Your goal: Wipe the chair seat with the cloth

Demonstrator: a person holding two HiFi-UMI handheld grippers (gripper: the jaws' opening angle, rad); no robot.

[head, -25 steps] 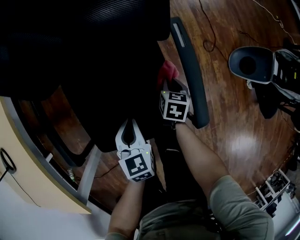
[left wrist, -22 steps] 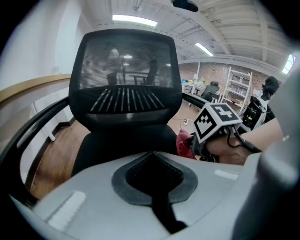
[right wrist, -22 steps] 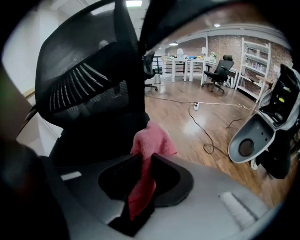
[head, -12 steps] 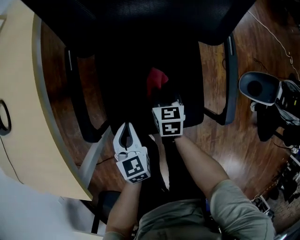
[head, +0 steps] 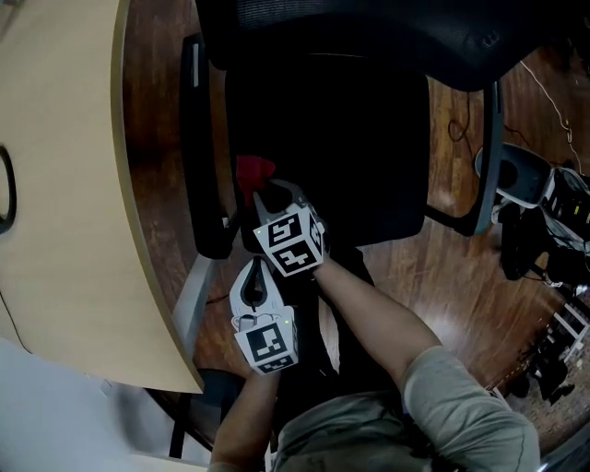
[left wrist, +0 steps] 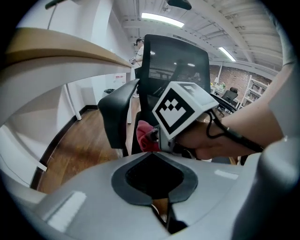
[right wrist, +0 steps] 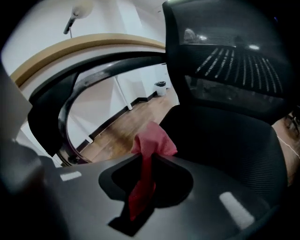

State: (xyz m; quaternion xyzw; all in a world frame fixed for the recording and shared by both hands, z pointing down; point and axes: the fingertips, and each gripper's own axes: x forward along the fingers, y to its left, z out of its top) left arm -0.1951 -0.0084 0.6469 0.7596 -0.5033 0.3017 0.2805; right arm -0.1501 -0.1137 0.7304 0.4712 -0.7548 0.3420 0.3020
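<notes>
The black chair seat (head: 341,138) fills the middle of the head view, with its mesh back (head: 369,28) at the top. A red cloth (head: 253,171) lies bunched at the seat's front left corner, close to the left armrest (head: 198,157). My right gripper (head: 267,195) is shut on the cloth, which hangs through its jaws (right wrist: 149,157) over the seat (right wrist: 225,136). My left gripper (head: 256,267) sits just behind the right one, off the seat, with its jaws meeting and nothing in them. From the left gripper (left wrist: 152,152) I see the cloth (left wrist: 143,136) beyond the tips.
A tan curved desk (head: 64,184) runs along the left, close to the left armrest. The right armrest (head: 489,147) stands over the wooden floor (head: 442,267). A grey rounded object (head: 516,175) and dark gear with cables lie at the right edge.
The right gripper has carried the red cloth across the seat from the right armrest side to the left front corner. The left gripper moved along with it, still behind it.
</notes>
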